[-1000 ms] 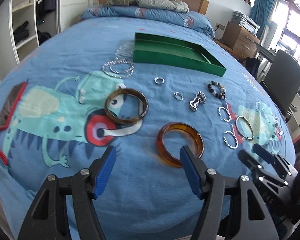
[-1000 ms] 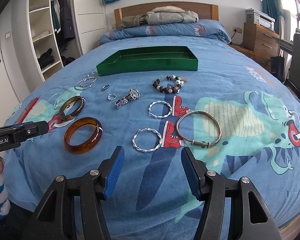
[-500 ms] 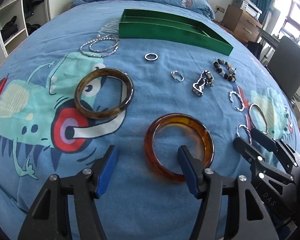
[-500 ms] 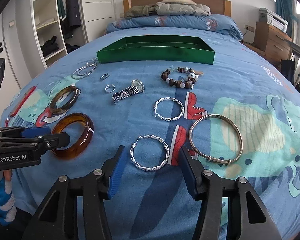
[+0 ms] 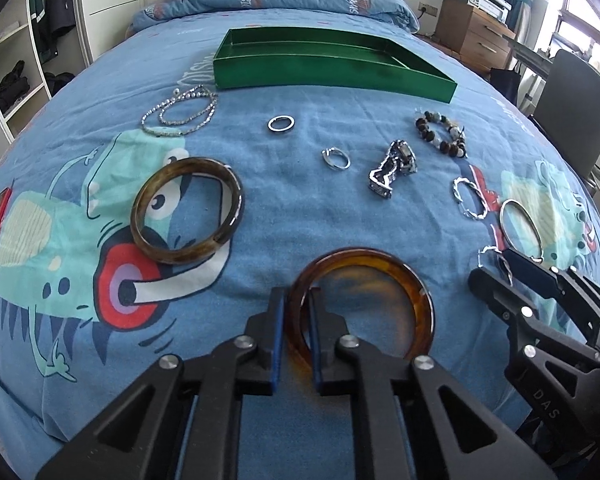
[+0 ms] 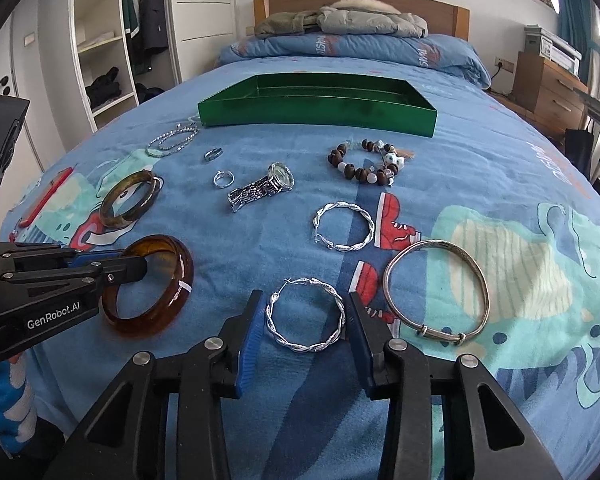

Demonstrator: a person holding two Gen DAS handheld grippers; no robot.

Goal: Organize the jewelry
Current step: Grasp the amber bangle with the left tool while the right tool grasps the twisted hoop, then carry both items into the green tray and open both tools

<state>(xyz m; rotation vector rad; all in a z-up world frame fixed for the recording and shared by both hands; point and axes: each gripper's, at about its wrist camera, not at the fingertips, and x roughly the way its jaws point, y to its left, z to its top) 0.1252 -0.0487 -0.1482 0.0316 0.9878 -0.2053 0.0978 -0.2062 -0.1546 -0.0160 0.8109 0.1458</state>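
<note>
Jewelry lies spread on a blue bedspread in front of a green tray point(image 5: 332, 76) point(image 6: 316, 114). My left gripper point(image 5: 298, 300) point(image 6: 134, 268) is closing, its blue pads pressing either side of the near-left rim of an amber bangle point(image 5: 400, 276) point(image 6: 172, 304). My right gripper point(image 6: 306, 312) point(image 5: 492, 266) is also closing, with a twisted silver hoop point(image 6: 300, 347) lying flat between its fingers, the pads just short of it. A dark brown bangle point(image 5: 180, 256), a watch point(image 6: 260, 190), a beaded bracelet point(image 6: 364, 178), a second twisted hoop point(image 6: 344, 249) and a plain silver bangle point(image 6: 387, 284) lie around.
Two small rings point(image 5: 281, 123) point(image 5: 335, 159) and a sparkly chain point(image 5: 180, 116) lie near the tray's left end. Pillows and a jacket point(image 6: 340, 20) sit at the headboard. Open shelves point(image 6: 104, 48) stand left, a chair point(image 5: 572, 100) and drawers point(image 6: 548, 84) right.
The left gripper came forward and down over the amber bangle, and its jaws closed onto the rim. The right gripper moved in around the near twisted hoop and its jaws narrowed.
</note>
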